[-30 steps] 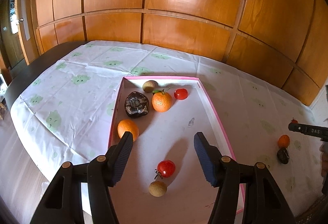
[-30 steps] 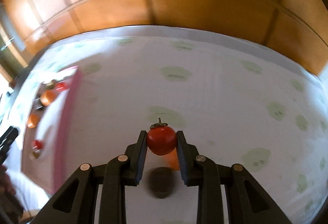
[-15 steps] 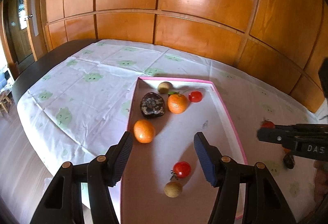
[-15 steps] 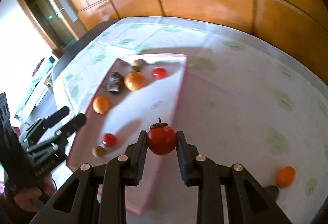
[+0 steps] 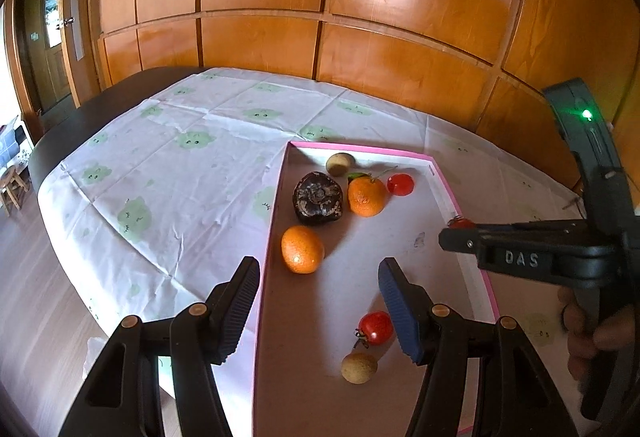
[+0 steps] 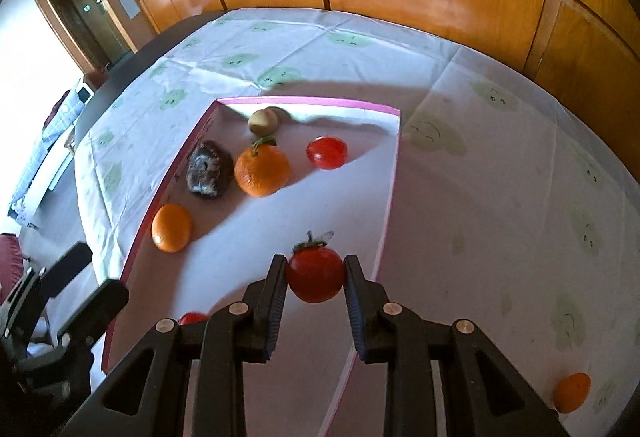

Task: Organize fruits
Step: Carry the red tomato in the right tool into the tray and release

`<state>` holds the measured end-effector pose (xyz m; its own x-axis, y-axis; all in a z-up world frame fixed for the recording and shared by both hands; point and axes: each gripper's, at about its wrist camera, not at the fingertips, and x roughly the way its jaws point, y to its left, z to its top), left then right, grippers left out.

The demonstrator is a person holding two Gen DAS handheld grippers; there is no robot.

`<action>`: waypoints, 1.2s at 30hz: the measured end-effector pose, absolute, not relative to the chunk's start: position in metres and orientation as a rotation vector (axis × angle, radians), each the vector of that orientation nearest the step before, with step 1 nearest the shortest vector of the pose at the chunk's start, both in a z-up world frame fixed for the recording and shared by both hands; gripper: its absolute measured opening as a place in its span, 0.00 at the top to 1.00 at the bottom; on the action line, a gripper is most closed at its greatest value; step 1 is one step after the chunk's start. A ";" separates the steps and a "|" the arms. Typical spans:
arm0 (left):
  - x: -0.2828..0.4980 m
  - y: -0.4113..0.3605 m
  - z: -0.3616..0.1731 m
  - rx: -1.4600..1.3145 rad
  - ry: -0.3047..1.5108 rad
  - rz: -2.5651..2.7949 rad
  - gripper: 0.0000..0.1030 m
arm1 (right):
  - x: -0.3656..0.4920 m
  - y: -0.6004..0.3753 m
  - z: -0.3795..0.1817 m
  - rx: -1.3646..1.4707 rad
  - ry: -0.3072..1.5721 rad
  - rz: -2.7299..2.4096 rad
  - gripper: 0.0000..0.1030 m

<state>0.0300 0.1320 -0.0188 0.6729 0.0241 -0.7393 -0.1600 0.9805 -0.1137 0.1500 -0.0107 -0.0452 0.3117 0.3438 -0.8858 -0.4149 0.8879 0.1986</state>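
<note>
Wood-panelled wall behind, bench under a white cloth with green cloud prints. Pink-rimmed tray is the landmark. Inside the tray: two oranges, a dark wrinkled fruit, two small tan fruits, two cherry tomatoes. Right hand-held gripper is clenched on a stemmed tomato, held over the tray near its right rim, above the floor, not touching it. Left hand-held gripper stands released, nothing between its pads, over the tray's near end beside a tomato and a tan fruit.

Step, as I judge it: carrying the tomato in for placing. Next move calls for lowering to the tray floor, likely by the other tomatoes, then letting go gently so it doesn't roll.

One orange lies outside the tray, on the cloth right of it, partly cut by the frame edge. In the left view the held tomato is mostly hidden behind the right gripper's finger. The dark fruit's kind is unclear.
</note>
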 end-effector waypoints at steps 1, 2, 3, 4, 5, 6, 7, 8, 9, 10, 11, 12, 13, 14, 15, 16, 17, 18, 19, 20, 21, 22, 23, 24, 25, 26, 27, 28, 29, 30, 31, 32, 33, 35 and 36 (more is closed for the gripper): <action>0.031 0.132 -0.019 -0.174 0.829 0.103 0.39 | 0.150 -0.012 -0.044 -0.062 1.147 0.503 0.71; 0.031 0.132 -0.019 -0.176 0.830 0.101 0.39 | 0.149 -0.012 -0.043 -0.060 1.139 0.504 0.71; 0.031 0.132 -0.019 -0.176 0.830 0.102 0.39 | 0.148 -0.012 -0.041 -0.061 1.127 0.501 0.71; 0.031 0.133 -0.020 -0.175 0.830 0.102 0.39 | 0.146 -0.013 -0.040 -0.063 1.119 0.497 0.71; 0.031 0.132 -0.020 -0.175 0.831 0.103 0.39 | 0.145 -0.014 -0.039 -0.060 1.117 0.496 0.71; 0.031 0.132 -0.020 -0.176 0.831 0.103 0.39 | 0.143 -0.016 -0.038 -0.054 1.114 0.495 0.71; 0.031 0.132 -0.020 -0.175 0.831 0.102 0.39 | 0.141 -0.018 -0.037 -0.050 1.108 0.492 0.71; 0.032 0.132 -0.020 -0.174 0.831 0.101 0.39 | 0.139 -0.019 -0.036 -0.044 1.100 0.491 0.71; 0.031 0.131 -0.020 -0.173 0.830 0.100 0.39 | 0.137 -0.020 -0.035 -0.037 1.094 0.494 0.70; 0.031 0.130 -0.019 -0.172 0.829 0.100 0.39 | 0.136 -0.022 -0.033 -0.031 1.090 0.498 0.69; 0.030 0.130 -0.019 -0.170 0.828 0.098 0.39 | 0.135 -0.023 -0.032 -0.025 1.087 0.500 0.68; 0.030 0.129 -0.019 -0.170 0.827 0.099 0.39 | 0.133 -0.024 -0.031 -0.021 1.085 0.501 0.68; 0.030 0.129 -0.018 -0.170 0.826 0.099 0.39 | 0.132 -0.024 -0.029 -0.015 1.081 0.507 0.66; 0.030 0.128 -0.018 -0.170 0.825 0.098 0.39 | 0.131 -0.024 -0.028 -0.009 1.078 0.517 0.65; 0.030 0.128 -0.017 -0.169 0.823 0.098 0.39 | 0.130 -0.024 -0.027 -0.002 1.076 0.528 0.64; 0.029 0.128 -0.017 -0.168 0.824 0.099 0.39 | 0.129 -0.023 -0.027 0.009 1.077 0.542 0.64; 0.029 0.128 -0.017 -0.169 0.824 0.099 0.39 | 0.129 -0.023 -0.026 0.021 1.080 0.552 0.64; 0.029 0.127 -0.017 -0.170 0.825 0.100 0.39 | 0.129 -0.023 -0.026 0.037 1.082 0.563 0.64; 0.028 0.127 -0.017 -0.170 0.823 0.101 0.39 | 0.130 -0.023 -0.025 0.048 1.081 0.571 0.63; 0.028 0.127 -0.016 -0.169 0.822 0.102 0.39 | 0.130 -0.023 -0.024 0.058 1.081 0.577 0.59; 0.027 0.127 -0.016 -0.167 0.821 0.102 0.39 | 0.132 -0.023 -0.024 0.079 1.088 0.589 0.57; 0.027 0.127 -0.016 -0.167 0.821 0.103 0.39 | 0.133 -0.023 -0.024 0.090 1.091 0.593 0.51; 0.027 0.128 -0.016 -0.167 0.822 0.103 0.39 | 0.134 -0.024 -0.023 0.102 1.091 0.592 0.48; 0.027 0.128 -0.016 -0.168 0.823 0.103 0.39 | 0.135 -0.026 -0.022 0.124 1.092 0.592 0.48; 0.026 0.129 -0.016 -0.168 0.823 0.103 0.39 | 0.136 -0.028 -0.022 0.140 1.095 0.591 0.48; 0.026 0.129 -0.016 -0.168 0.822 0.104 0.39 | 0.137 -0.031 -0.021 0.153 1.096 0.585 0.48; 0.026 0.129 -0.016 -0.169 0.822 0.104 0.39 | 0.137 -0.035 -0.020 0.162 1.091 0.575 0.48; 0.026 0.129 -0.016 -0.170 0.822 0.104 0.39 | 0.138 -0.041 -0.017 0.176 1.080 0.558 0.48; 0.027 0.130 -0.016 -0.170 0.822 0.103 0.39 | 0.139 -0.047 -0.015 0.195 1.073 0.544 0.48; 0.027 0.130 -0.016 -0.169 0.822 0.103 0.39 | 0.140 -0.056 -0.013 0.229 1.068 0.532 0.48; 0.027 0.130 -0.017 -0.169 0.823 0.103 0.39 | 0.141 -0.062 -0.011 0.248 1.066 0.526 0.48; 0.027 0.130 -0.017 -0.171 0.826 0.102 0.39 | 0.142 -0.069 -0.009 0.263 1.061 0.512 0.48; 0.027 0.130 -0.018 -0.171 0.828 0.101 0.39 | 0.141 -0.076 -0.007 0.264 1.055 0.492 0.48; 0.027 0.129 -0.019 -0.168 0.832 0.099 0.39 | 0.139 -0.084 -0.004 0.252 1.047 0.466 0.48; 0.027 0.128 -0.019 -0.166 0.833 0.097 0.39 | 0.137 -0.089 -0.004 0.245 1.046 0.455 0.48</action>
<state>0.0273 0.1279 -0.0193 0.6692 0.0206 -0.7428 -0.1506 0.9826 -0.1084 0.1373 -0.0894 -0.0041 0.4198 0.4725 -0.7749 -0.2438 0.8811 0.4052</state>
